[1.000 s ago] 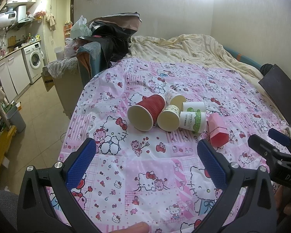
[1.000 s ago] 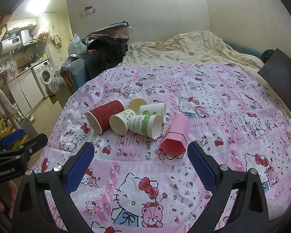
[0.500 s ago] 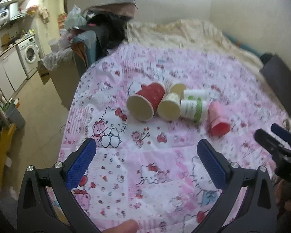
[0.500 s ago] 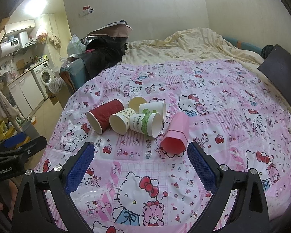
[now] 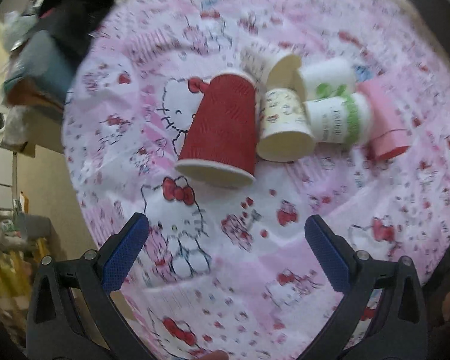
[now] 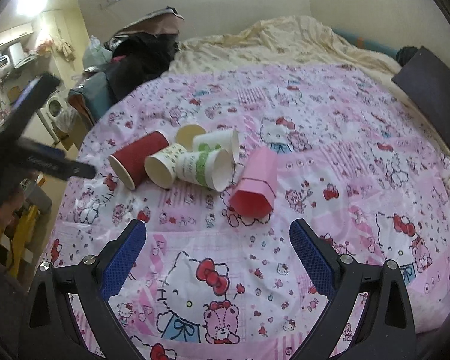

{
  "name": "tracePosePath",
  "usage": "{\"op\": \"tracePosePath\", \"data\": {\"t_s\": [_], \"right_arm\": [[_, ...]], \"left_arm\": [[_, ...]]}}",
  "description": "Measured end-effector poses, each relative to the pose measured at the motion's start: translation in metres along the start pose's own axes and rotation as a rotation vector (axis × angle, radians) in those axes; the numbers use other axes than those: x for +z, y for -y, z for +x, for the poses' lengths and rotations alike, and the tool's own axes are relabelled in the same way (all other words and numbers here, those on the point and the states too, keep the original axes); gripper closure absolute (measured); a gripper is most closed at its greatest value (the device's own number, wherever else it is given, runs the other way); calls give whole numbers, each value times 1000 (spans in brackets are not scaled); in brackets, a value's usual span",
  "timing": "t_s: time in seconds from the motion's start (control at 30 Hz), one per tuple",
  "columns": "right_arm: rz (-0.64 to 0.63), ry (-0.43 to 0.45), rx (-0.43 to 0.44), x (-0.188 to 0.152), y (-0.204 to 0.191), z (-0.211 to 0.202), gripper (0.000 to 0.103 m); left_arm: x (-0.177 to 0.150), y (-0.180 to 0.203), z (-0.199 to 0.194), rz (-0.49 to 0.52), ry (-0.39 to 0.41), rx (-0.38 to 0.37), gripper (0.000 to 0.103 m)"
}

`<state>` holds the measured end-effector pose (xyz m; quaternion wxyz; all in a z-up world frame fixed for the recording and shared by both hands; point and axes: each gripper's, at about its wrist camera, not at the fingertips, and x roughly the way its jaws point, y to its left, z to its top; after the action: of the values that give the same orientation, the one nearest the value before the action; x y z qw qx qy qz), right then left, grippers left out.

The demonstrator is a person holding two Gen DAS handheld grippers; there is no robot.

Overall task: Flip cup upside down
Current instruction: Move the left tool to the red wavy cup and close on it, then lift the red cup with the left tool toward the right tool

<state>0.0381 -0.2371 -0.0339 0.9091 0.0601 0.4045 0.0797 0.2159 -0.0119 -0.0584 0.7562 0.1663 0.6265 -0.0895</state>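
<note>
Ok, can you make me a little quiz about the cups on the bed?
1. True or false: the red cup stands upright.
2. Which cup lies nearest the right gripper? A red, B pink, C green
3. Fill in: both grippers are ____.

Key: 1 false, it lies on its side on the bedspread. 2 B, the pink cup. 3 open; the left gripper holds nothing either.

Your left gripper (image 5: 226, 240) hangs tilted downward, its blue-padded fingers (image 5: 125, 252) spread wide and holding nothing; your right gripper (image 6: 218, 247) sits level, fingers (image 6: 312, 259) equally wide, empty.
</note>
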Motion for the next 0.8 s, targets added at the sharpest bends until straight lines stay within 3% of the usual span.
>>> {"op": "tracePosePath", "data": {"t_s": [0.1,0.37,0.47,0.53,0.57,0.8], "right_arm": [[22,-28,-2,0,6,6,4],[33,-74,-19,-1,12,17,4],[40,-78,-23,0,14,18,4],[43,-81,-23,-1,15,18,4],[45,-83,-22,-1,15,18,4],[41,-80,-14,0,13,15,4]], "left_arm": [[22,1,27,56,-94,-38,0],[55,-1,65,121,-183,21,1],[55,-4,70,118,-182,-25,11],[52,-6,74,112,-188,-13,14],[51,-8,75,107,-190,-12,24],[32,-25,54,54,-144,-50,27]]}}
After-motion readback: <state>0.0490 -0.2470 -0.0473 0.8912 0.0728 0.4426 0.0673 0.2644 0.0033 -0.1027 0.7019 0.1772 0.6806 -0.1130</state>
